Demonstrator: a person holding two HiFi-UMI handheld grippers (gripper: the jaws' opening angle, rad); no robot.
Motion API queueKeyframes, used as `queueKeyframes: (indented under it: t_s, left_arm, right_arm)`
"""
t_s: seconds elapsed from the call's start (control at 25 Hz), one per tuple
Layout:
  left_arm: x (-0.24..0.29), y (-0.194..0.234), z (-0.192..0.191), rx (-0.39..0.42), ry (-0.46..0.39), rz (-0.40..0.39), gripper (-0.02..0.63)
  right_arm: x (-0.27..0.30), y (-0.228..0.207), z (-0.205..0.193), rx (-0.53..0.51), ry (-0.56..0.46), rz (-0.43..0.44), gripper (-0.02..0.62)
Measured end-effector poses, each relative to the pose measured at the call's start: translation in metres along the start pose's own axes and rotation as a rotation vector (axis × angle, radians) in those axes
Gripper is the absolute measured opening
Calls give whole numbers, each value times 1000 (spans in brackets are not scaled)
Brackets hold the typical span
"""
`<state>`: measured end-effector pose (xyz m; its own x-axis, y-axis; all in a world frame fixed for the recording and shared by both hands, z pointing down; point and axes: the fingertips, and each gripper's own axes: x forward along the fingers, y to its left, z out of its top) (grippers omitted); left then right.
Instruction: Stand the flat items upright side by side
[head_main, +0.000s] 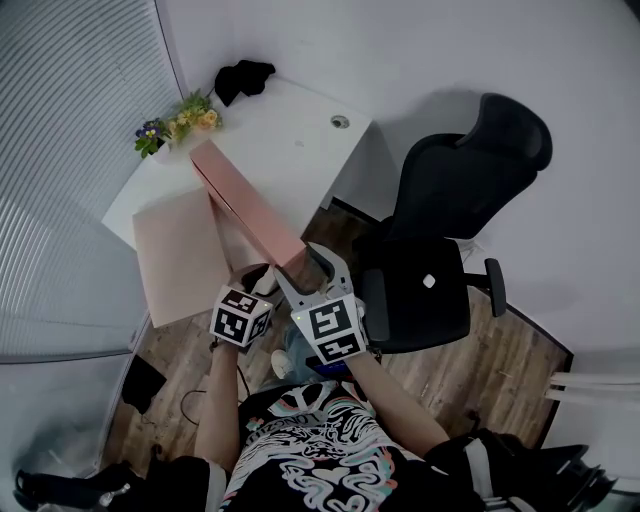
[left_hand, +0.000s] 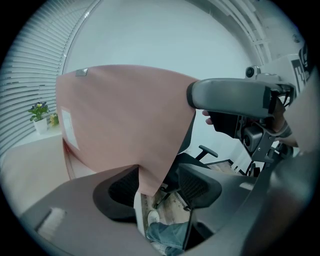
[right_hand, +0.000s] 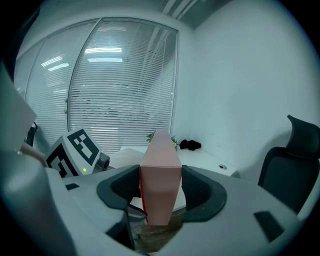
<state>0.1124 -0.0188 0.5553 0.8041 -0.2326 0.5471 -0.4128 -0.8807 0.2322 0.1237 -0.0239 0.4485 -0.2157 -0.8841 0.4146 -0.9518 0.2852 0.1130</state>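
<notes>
— Grey plastic is nearest, I take it. What do the two grippers have hold of?

— Closest are the person's arms and a shirt (head_main: 310, 455) printed with black-and-white swirls. Each hand carries a grey moulded gripper topped by a cube of black-and-white square markers. The right gripper (right_hand: 160, 192) is clamped: both dark ribbed pads press on the narrow end of the upright pink box (head_main: 245, 200). The left gripper (left_hand: 156, 186) has its jaws well apart. The box's lower near corner hangs between them, close to the pad at that view's left, with a clear gap to the other pad.

— What is that box like, and where is it?

— It is long, slim and rectangular, with sharp edges and a smooth, matte, salmon-pink skin like card. It stands on one long edge over the white desk (head_main: 300, 150), and its near end reaches past the desk's front edge. Whether it rests on the desk or is lifted, I cannot tell.

— Any writing?

— A pale rectangular label (left_hand: 67, 129) sits on its broad side, but the print is too small to read.

— And farther off?

— A flat pink box (head_main: 178, 255) of the same finish lies on its broad face just beside the upright one, at its left. Behind them a white pot holds small yellow and purple flowers (head_main: 178, 122). A crumpled black bundle (head_main: 243, 78) sits at the desk's far edge. To the right a black office chair (head_main: 450, 220) stands on a wood-plank floor (head_main: 480, 370), and slatted blinds (head_main: 70, 120) fill the left.
</notes>
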Motion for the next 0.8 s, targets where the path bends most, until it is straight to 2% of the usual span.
queueKeyframes:
  t_s: [0.28, 0.48, 0.8]
  left_arm:
    - [-17, 3, 6, -8, -48, 18, 245]
    - [-37, 6, 11, -24, -109, 29, 245]
    - [-65, 27, 25, -60, -209, 77, 245]
  right_arm:
    - [-6, -4, 7, 26, -16, -12, 261]
    - [-17, 0, 31, 13, -66, -5, 256]
    - [-11, 15, 66, -22, -65, 92, 261]
